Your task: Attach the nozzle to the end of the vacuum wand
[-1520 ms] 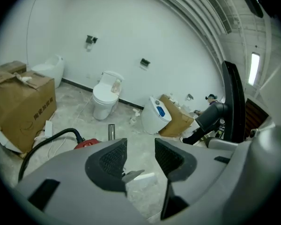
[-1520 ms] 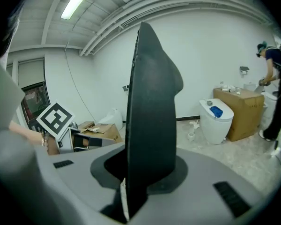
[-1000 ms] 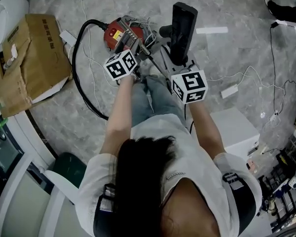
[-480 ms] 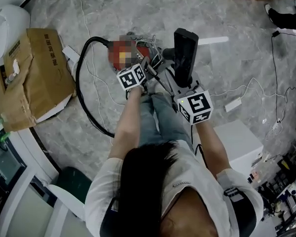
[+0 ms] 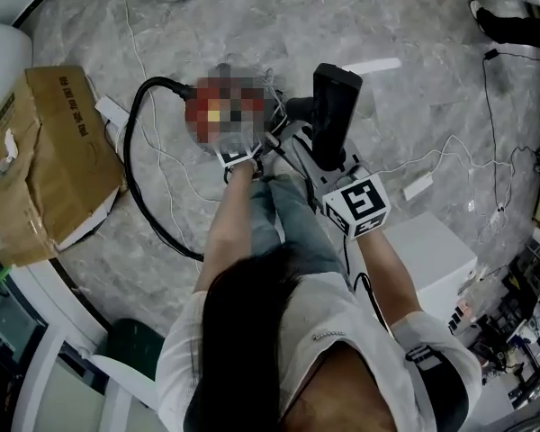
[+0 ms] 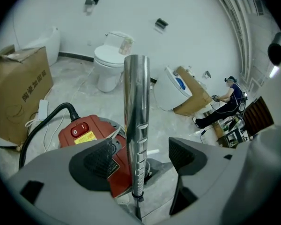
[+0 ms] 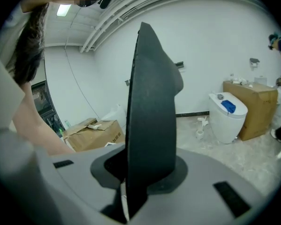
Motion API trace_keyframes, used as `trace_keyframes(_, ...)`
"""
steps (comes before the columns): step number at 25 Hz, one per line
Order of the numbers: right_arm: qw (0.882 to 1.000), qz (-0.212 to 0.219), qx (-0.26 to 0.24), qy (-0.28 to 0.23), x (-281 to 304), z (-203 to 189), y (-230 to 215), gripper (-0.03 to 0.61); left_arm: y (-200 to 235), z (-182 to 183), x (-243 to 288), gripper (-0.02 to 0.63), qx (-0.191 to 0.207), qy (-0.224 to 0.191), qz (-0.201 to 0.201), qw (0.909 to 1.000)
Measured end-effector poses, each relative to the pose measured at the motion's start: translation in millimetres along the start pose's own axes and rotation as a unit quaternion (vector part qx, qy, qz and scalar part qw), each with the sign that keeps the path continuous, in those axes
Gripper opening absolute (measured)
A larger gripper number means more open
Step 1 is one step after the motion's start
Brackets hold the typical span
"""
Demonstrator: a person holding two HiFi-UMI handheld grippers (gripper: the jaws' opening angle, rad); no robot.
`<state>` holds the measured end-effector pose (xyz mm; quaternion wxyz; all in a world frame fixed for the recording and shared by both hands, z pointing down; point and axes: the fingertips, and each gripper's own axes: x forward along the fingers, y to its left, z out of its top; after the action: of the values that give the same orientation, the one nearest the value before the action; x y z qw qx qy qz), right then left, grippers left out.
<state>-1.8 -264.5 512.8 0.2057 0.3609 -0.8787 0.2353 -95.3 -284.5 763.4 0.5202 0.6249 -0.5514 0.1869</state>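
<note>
Right gripper [image 7: 143, 171] — one nozzle [image 7: 152, 102], one wand [image 6: 136, 125]

Person [image 5: 279, 331] seen from above, white shirt, jeans. Right gripper [image 5: 331, 171] holds black nozzle [image 5: 335, 106], pointing away from person. Red vacuum body [image 5: 218, 115] on marble floor [image 5: 252, 25], just left of nozzle. Black hose [image 5: 166, 83] loops from it near cardboard box [image 5: 49, 151]. White box [image 5: 432, 246] at right.
</note>
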Motion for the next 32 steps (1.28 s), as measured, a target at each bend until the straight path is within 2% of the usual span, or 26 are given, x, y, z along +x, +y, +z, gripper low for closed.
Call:
trace_keyframes(3,1.000,-0.006,0.007,-0.001,5.0,-4.0,1.2,0.091,8.7,2.3,10.6,0.364,-0.010,-0.008,0.000,0.9999)
trace_keyframes(6,1.000,-0.015,0.001,0.006,6.7,-8.8,-5.4,0.091,8.4,7.2,19.0,0.364,0.017,-0.009,0.004,0.9998)
trace_keyframes(11,1.000,-0.026,0.009,0.012,8.9,-18.9,-4.5,0.091,9.5,7.7,33.2,0.364,0.022,-0.010,-0.013,0.9996)
trace_keyframes(19,0.999,-0.026,0.026,0.028,8.5,-40.4,0.5,0.091,14.2,20.9,43.6,0.360,0.042,-0.037,-0.010,0.9984)
trace_keyframes(20,0.999,-0.028,0.029,0.029,9.0,-41.4,0.4,0.091,14.7,22.8,43.3,0.344,0.049,-0.040,-0.009,0.9979)
trace_keyframes(24,0.998,-0.038,0.034,0.029,13.0,-42.1,-4.0,0.091,2.9,27.6,41.8,0.141,0.094,-0.060,-0.020,0.9936)
trace_keyframes(25,0.998,-0.041,0.035,0.029,13.8,-41.6,-5.7,0.091,0.2,28.1,41.3,0.097,0.094,-0.065,-0.019,0.9932)
trace_keyframes(28,0.998,-0.047,0.045,0.026,14.6,-39.9,-8.6,0.091,-0.7,28.3,38.9,0.080,0.076,-0.072,-0.020,0.9943)
trace_keyframes(32,0.997,-0.050,0.051,0.023,14.2,-38.3,-9.5,0.091,1.4,26.4,30.0,0.077,0.076,-0.076,-0.028,0.9938)
